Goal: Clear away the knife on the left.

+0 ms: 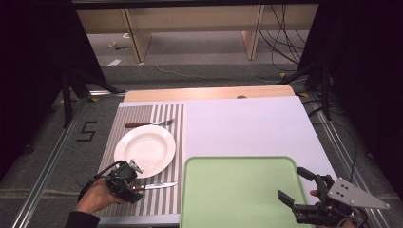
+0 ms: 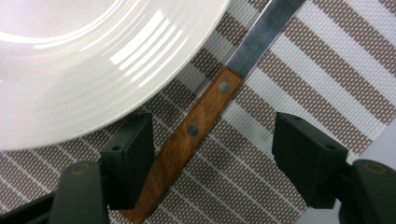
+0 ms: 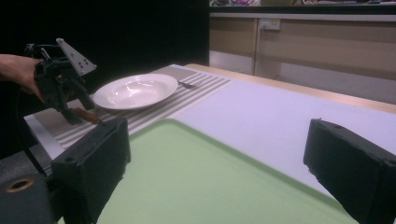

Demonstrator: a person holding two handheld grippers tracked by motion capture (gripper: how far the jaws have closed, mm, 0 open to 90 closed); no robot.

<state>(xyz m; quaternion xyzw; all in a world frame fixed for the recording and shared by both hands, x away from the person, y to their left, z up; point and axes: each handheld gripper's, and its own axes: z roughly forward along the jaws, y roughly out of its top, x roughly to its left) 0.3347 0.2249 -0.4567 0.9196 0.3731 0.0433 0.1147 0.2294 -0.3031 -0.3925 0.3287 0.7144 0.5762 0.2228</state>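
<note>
On the striped placemat (image 1: 142,190) at the left of the desk (image 1: 247,123), the left tongs (image 1: 124,186) are lowered over the wooden handle of a knife (image 2: 205,112). The knife lies flat on the mat just beside the near rim of the white plate (image 1: 145,149), its steel blade pointing toward the green tray (image 1: 240,192). In the left gripper view the two black jaws stand apart with the handle between them: the handle runs slantwise close against the left jaw, while a clear gap of mat shows before the right jaw, so the pads are not pressing on it and nothing is held. The right tongs (image 1: 292,185) hover at the near right corner of the green tray, wide open and empty, well apart from the knife. A fork (image 1: 151,124) lies on the mat just beyond the plate's far rim. In the right gripper view the left tongs (image 3: 77,114) show beside the plate.
</note>
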